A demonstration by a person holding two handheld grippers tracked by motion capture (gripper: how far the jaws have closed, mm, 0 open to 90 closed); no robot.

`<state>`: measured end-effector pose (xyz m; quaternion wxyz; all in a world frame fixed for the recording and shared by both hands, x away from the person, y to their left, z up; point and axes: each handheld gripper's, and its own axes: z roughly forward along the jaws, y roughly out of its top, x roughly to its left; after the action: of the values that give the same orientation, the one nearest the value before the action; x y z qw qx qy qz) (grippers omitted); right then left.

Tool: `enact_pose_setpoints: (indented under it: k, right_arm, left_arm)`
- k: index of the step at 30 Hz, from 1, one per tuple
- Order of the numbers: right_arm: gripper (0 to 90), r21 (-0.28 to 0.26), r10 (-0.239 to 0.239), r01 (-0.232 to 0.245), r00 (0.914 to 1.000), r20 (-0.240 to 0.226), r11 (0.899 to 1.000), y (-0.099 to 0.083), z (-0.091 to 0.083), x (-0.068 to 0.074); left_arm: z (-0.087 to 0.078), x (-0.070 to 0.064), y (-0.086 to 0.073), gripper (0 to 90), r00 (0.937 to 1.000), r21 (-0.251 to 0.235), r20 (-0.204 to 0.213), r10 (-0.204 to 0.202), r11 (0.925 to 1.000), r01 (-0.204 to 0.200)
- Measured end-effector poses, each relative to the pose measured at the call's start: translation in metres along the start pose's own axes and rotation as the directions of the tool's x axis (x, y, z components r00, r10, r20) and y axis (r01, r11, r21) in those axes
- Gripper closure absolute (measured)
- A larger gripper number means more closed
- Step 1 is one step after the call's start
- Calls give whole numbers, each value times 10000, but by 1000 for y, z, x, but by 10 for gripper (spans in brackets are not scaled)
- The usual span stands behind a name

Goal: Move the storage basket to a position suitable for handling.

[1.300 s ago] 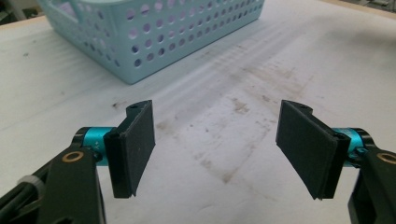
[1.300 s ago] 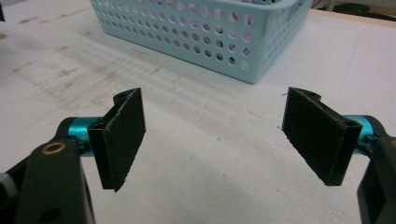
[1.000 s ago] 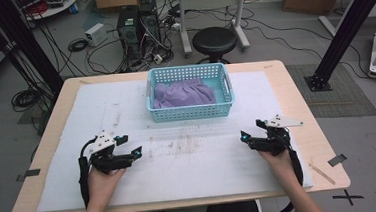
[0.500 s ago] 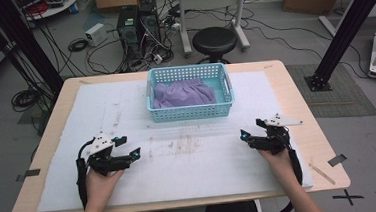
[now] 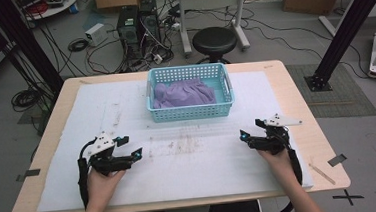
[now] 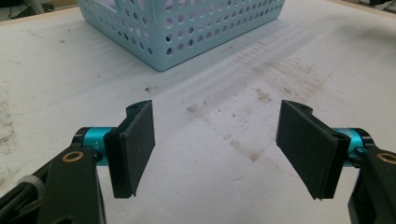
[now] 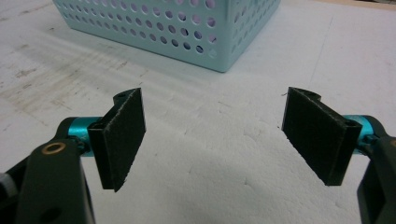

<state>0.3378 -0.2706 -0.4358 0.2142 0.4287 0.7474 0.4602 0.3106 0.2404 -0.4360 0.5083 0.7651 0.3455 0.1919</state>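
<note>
Black pads on our left hand-held gripper (image 5: 131, 147) are spread wide with nothing between them, and the left gripper view shows the same: both pads (image 6: 135, 147) well apart over bare, stained sheet. Same deal on the other side, our right hand-held gripper (image 5: 250, 133) has its jaws spread wide too, nothing pinched, pads (image 7: 121, 140) hanging just above the white sheet (image 5: 196, 175). We can't tell if either one actually touches the sheet.

Using the light blue basket (image 5: 191, 113) as our landmark: the left hand-held gripper sits on the near side of it and off to the left, well apart from it, and the right one sits on the near side and off to the right, also well apart. Each points roughly inward toward the stained middle strip in front of the basket. In both gripper views a perforated corner of the basket (image 6: 187, 32) shows up ahead.

Inside the basket lies a crumpled purple cloth (image 5: 182, 94), mostly below the rim. The basket stands on the white sheet, which covers most of the wooden worktop (image 5: 300, 93).
</note>
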Motion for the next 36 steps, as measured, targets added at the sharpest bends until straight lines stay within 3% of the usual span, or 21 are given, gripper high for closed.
enact_pose_setpoints:
  k: [36]
  right_arm:
    - [221, -74, -70, 71, 9999, 98, 9999, -1, -6, 1]
  left_arm:
    - [6, -5, 6, 282, 9996, -80, 154, 229, 9997, -227]
